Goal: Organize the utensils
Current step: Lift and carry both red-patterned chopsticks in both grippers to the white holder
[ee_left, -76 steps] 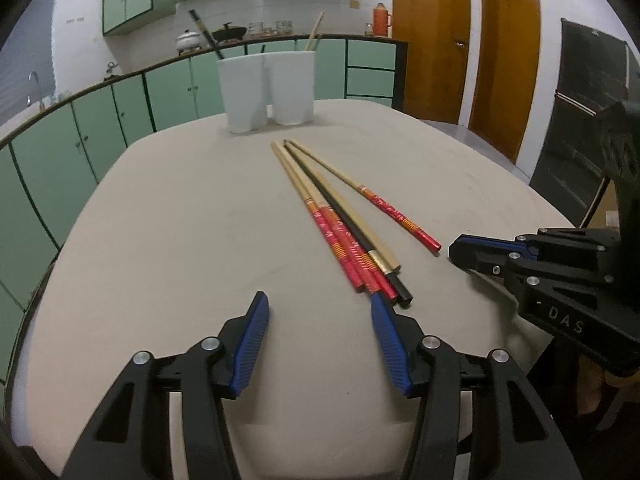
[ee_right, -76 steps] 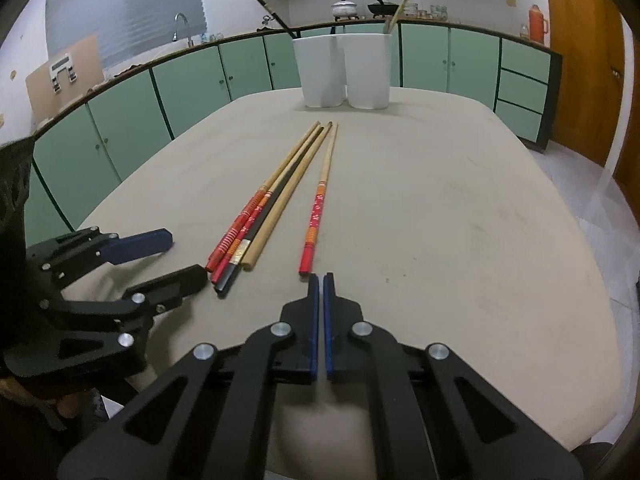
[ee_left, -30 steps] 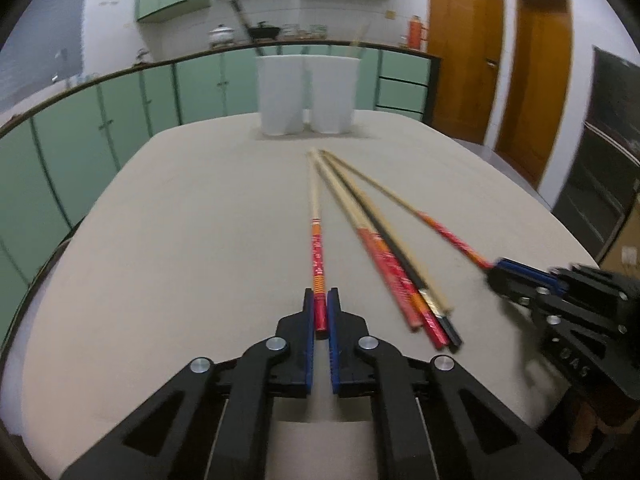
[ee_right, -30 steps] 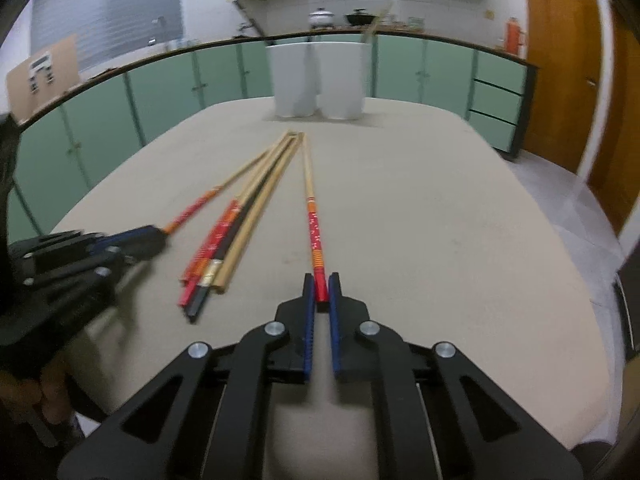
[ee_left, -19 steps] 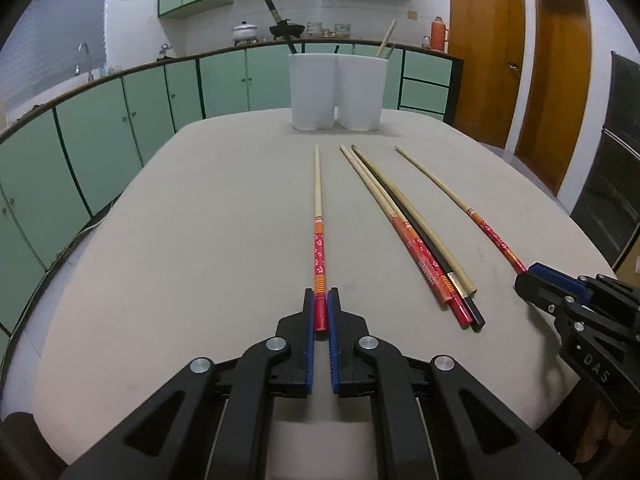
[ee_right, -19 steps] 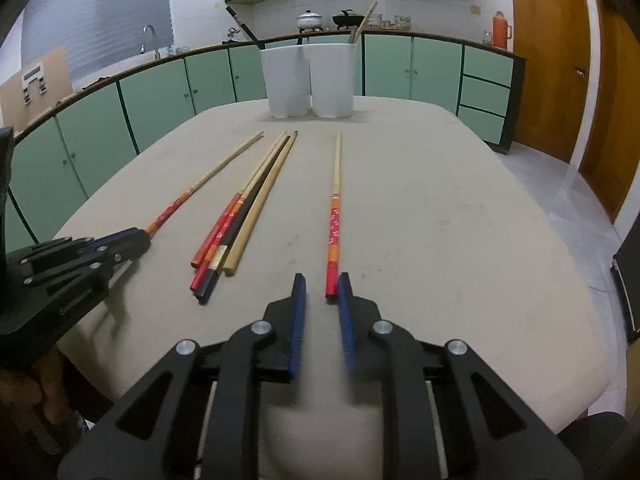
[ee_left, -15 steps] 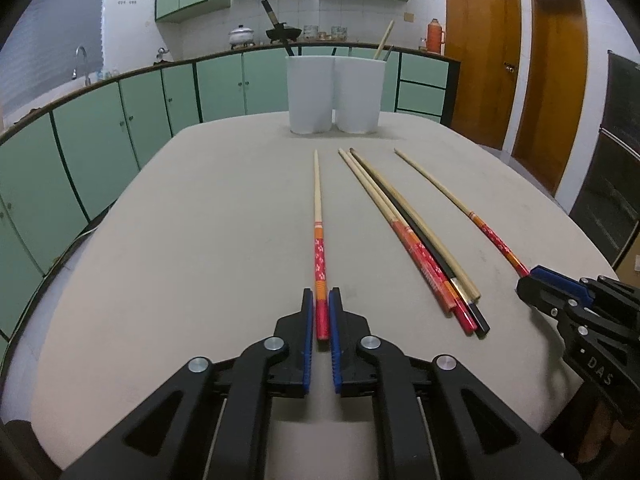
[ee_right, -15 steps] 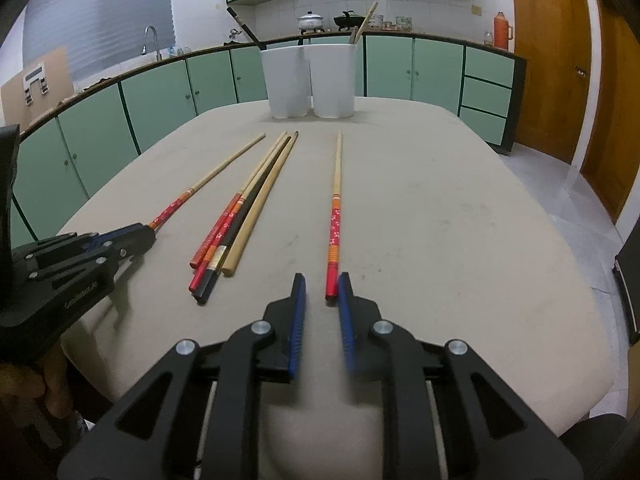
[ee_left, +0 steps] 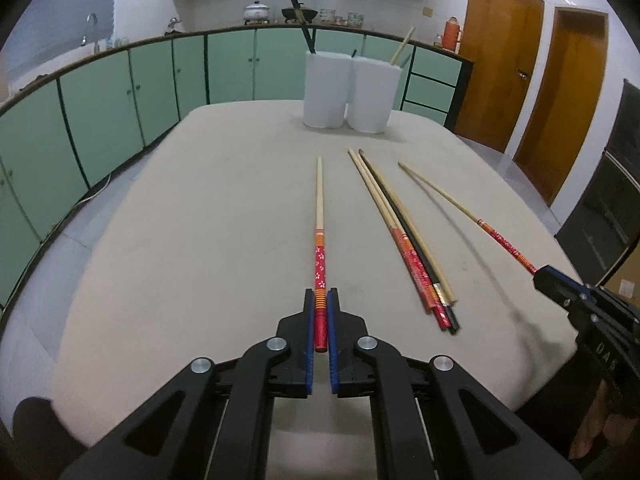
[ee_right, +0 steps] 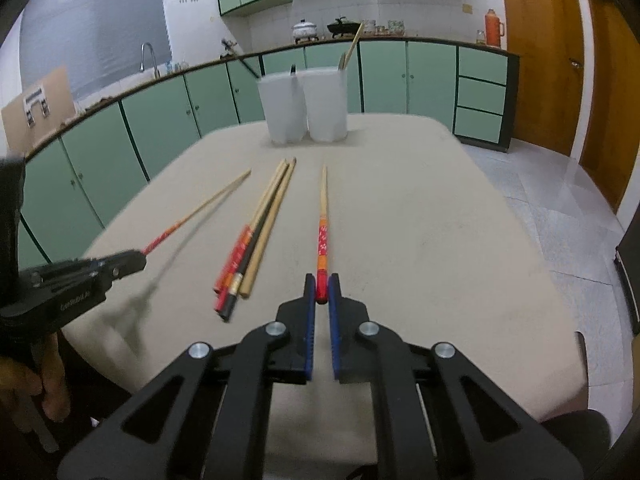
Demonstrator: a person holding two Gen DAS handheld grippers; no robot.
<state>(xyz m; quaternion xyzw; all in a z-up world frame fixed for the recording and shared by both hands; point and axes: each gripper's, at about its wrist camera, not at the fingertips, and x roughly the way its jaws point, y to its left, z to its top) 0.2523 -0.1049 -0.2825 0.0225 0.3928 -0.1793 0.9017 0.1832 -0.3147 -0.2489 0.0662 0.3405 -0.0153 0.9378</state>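
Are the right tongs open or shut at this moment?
Shut. The right tongs have just closed: their blue pads press the red end of a chopstick, which points toward the white holders.

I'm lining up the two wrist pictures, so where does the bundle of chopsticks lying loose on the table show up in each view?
Left wrist view: the loose bundle of chopsticks lies right of centre, beside the chopstick held in the left hand-held gripper.
Right wrist view: the bundle lies left of centre.
Shared landmark: the two white holders at the table's far end.
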